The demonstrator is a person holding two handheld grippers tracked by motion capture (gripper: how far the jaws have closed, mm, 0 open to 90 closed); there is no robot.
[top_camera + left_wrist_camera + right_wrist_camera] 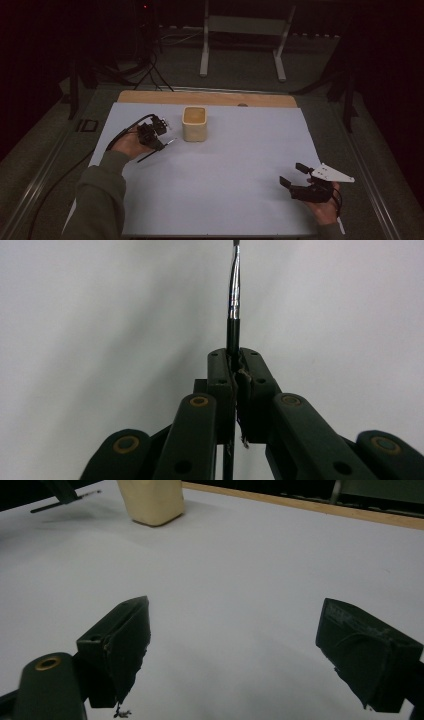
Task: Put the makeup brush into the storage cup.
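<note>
Jaws of left gripper (236, 371) pinch a thin, stiff, light brush (234, 295) mid-handle, left of the cup (194, 123); likely slippery, may pivot; right gripper (250, 650) gapes wide, empty.

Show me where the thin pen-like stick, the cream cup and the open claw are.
stick (234, 295), left gripper view, on its shiny shaft.
cream cup (195, 131), high view, on its front wall.
right gripper (294, 174), high view, between its tips.
</note>
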